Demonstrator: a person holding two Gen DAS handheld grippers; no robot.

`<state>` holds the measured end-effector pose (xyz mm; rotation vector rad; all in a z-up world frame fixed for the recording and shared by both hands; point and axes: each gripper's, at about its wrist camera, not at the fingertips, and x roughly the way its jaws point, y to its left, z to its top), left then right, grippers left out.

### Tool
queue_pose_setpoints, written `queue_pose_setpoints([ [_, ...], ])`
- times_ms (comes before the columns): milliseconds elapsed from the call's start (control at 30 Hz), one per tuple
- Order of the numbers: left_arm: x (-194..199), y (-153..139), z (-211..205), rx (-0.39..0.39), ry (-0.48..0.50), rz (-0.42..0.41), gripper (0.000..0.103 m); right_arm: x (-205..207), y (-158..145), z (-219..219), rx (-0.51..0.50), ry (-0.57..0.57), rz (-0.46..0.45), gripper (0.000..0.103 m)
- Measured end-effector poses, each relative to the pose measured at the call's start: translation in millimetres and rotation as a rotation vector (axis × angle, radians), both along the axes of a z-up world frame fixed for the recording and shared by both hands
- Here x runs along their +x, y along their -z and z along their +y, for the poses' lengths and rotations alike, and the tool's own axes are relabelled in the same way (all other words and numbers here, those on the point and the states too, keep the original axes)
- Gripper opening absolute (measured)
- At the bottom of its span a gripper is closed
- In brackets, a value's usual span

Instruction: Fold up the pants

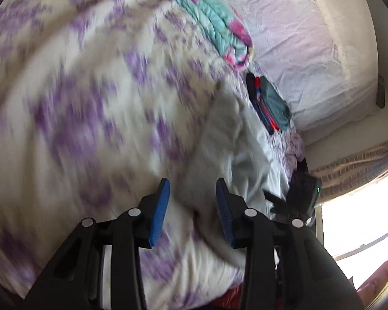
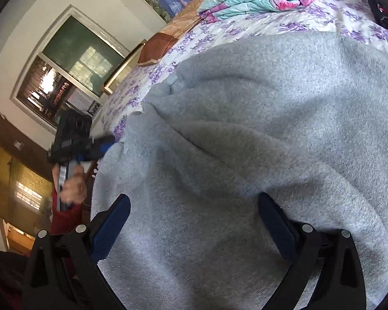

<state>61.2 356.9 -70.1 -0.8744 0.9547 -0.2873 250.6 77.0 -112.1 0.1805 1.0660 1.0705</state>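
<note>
Two hand-held grippers stand spread and empty: the right hand-held gripper (image 2: 194,222) over grey pants (image 2: 258,129), the left hand-held gripper (image 1: 192,206) beside them above the bed (image 1: 64,103).

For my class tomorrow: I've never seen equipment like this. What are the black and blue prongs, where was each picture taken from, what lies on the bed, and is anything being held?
No robot here: a person carries a hand-held clamp in each hand, each with a camera looking along its two blue-padded fingers. One picture comes from the left gripper, the other from the right gripper. On the bed's purple-flowered cover lie grey pants, a rolled turquoise-and-pink quilt and a small pile of dark folded clothes. Both sets of fingers stand apart, so nothing is held. The right-hand view also shows the person's hand carrying the other clamp.
</note>
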Motion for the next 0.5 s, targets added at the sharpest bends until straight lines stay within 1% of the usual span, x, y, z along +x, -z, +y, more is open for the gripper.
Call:
queue_pose_setpoints([
  [67, -0.9, 4.1, -14.3, 0.01, 0.007, -0.001, 0.036, 0.7, -0.3, 0.3, 0.006, -0.007, 0.001, 0.1],
  [133, -0.8, 5.6, -22.0, 0.025, -0.02, -0.016, 0.036, -0.4, -0.8, -1.1, 0.011, -0.011, -0.004, 0.1],
  [167, -0.6, 6.6, -23.6, 0.013, -0.033, -0.022, 0.036, -0.8, -1.1, -0.9, 0.012, -0.012, -0.005, 0.1],
  [200, -1.5, 7.1, -23.8, -0.003, -0.041, -0.027, 0.036, -0.9, -1.3, -0.5, 0.01, -0.011, -0.006, 0.1],
  [233, -2.7, 7.2, -25.0, -0.035, -0.044, -0.037, 0.036, -1.0, -1.5, -0.1, 0.008, -0.01, -0.007, 0.1],
  [267, -2.4, 7.5, -26.6, -0.085, -0.032, -0.051, 0.036, -1.3, -1.4, 0.4, 0.005, -0.009, -0.01, 0.1],
  [300, -2.3, 6.7, -29.0, -0.118, -0.018, -0.061, 0.036, -0.7, -1.3, 2.1, 0.002, -0.01, -0.012, 0.1],
  [400, -0.6, 4.6, -36.3, -0.073, -0.023, -0.064, 0.037, -1.4, -1.0, 1.7, 0.006, -0.01, -0.018, 0.1],
  [500, 2.3, 10.0, -37.5, -0.087, -0.05, -0.048, 0.035, -3.1, -1.4, 2.5, 0.003, -0.01, -0.026, 0.1],
])
